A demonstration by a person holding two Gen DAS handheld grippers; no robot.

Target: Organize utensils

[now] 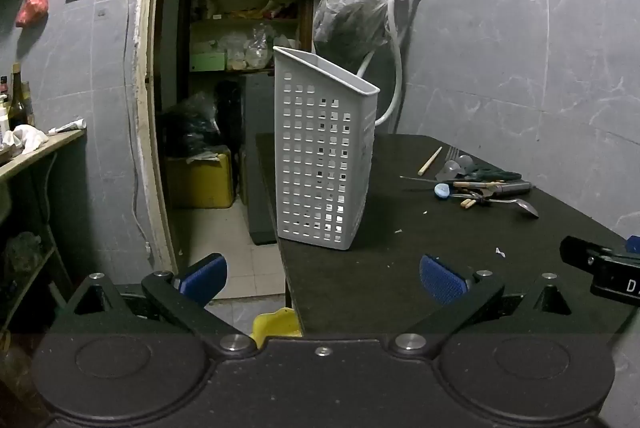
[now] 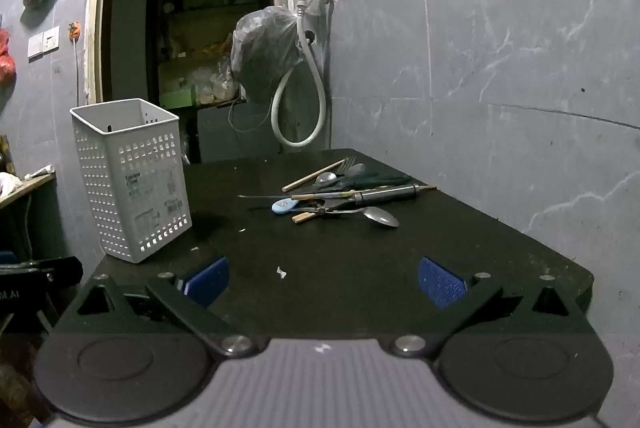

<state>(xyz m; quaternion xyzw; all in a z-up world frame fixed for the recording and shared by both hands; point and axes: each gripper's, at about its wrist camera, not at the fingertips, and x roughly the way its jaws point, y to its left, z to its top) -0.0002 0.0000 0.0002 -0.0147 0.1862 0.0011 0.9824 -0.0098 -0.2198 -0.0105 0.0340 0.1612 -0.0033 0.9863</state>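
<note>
A tall white perforated utensil basket stands upright at the left edge of a black table. A heap of utensils lies at the table's far right: a metal spoon, a fork, wooden chopsticks, a light blue spoon and dark-handled tools. My left gripper hangs open at the table's near left corner, short of the basket. My right gripper is open over the near edge, with nothing between its fingers. The right gripper's body shows in the left wrist view.
A grey tiled wall runs along the table's right and back. A tap with a white hose and a hanging plastic bag sit behind the table. To the left is an open doorway to a pantry, a side shelf and a yellow object on the floor.
</note>
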